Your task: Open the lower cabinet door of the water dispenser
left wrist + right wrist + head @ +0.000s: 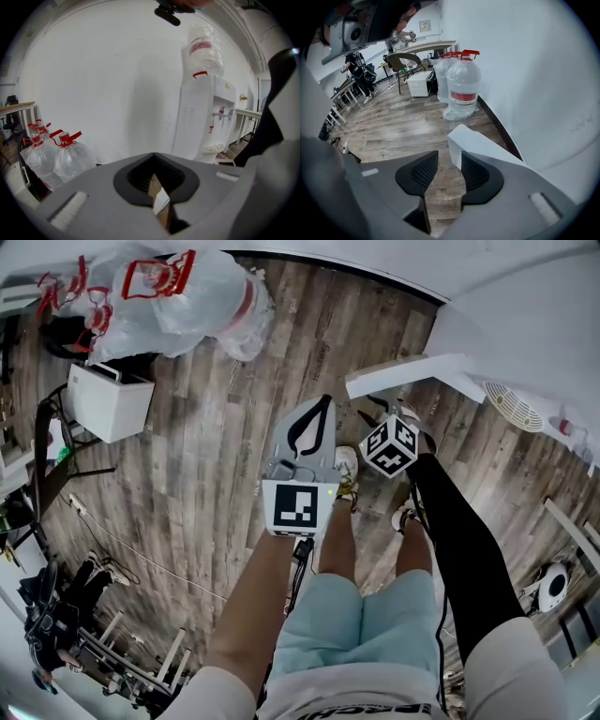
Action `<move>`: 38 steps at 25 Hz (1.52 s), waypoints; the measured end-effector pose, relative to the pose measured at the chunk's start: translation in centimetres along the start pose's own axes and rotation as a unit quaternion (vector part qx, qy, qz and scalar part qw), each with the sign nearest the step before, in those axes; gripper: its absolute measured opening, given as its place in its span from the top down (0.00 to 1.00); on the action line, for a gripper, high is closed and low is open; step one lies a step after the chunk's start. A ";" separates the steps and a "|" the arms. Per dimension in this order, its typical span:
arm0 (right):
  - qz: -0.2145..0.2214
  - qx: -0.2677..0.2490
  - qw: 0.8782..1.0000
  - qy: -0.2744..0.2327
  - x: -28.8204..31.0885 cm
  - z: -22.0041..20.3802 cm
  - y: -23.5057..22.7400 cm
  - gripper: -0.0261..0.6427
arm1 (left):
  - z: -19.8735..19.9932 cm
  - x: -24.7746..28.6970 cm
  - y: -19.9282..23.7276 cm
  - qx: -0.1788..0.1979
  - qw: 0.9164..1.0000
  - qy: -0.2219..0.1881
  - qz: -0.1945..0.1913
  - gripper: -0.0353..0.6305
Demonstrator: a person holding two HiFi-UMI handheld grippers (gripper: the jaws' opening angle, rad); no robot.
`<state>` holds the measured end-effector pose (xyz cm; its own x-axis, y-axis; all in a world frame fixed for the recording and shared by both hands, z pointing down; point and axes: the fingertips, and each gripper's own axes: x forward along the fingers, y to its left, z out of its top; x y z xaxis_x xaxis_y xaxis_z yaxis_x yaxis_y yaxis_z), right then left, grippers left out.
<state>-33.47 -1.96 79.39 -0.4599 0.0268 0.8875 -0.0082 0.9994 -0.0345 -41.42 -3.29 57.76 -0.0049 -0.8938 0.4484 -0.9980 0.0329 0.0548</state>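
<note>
The water dispenser (204,117) stands against the white wall, ahead and to the right of the operator. A white panel (412,374) projects from its base over the wooden floor (216,456). It appears to be the lower cabinet door standing swung out, though the head view distorts it too much to confirm. On that reading the opening step is done or nearly done, and only clearing the claws away remains; otherwise the door has yet to be reached. The left claw (153,157) is clenched on nothing. The right claw (449,159) is released, with bare floor showing between its jaws and the panel edge just beyond them. The cabinet interior is not visible. An inverted clear bottle (202,49) sits on top of the dispenser. Spare water jugs (463,89) with red caps stand by the wall. Their fill level cannot be read.
</note>
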 end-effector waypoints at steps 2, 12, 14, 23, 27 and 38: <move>0.006 -0.005 1.000 0.006 0.3 0.1 0.0 0.73 | 0.1 0.1 0.4 -0.001 1.000 0.001 0.001 0.86; 0.007 0.018 1.000 0.009 0.5 -0.5 0.3 0.73 | 0.3 1.2 1.3 0.013 1.000 -0.009 -0.005 0.86; 0.004 0.025 1.000 0.007 0.2 -0.7 0.4 0.73 | 0.4 1.2 1.0 0.009 1.000 -0.006 -0.007 0.86; -0.058 0.081 0.994 -0.034 -4.6 -0.9 -0.9 0.73 | 2.2 0.4 -1.2 0.030 0.999 -0.018 -0.034 0.86; -0.099 0.132 0.983 -0.076 -9.0 -0.6 -2.1 0.73 | 2.9 -0.9 -2.9 0.055 0.997 -0.027 -0.053 0.86; -0.207 0.220 0.931 -0.206 -27.4 0.0 -2.3 0.73 | 9.1 -6.0 -11.5 0.088 0.990 -0.051 -0.096 0.86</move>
<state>-20.90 -5.04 55.15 -0.6377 -0.4598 0.6181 -0.5808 0.8140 0.0063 -30.46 -2.37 46.29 0.1889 -0.9167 0.3520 -0.9767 -0.2124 -0.0292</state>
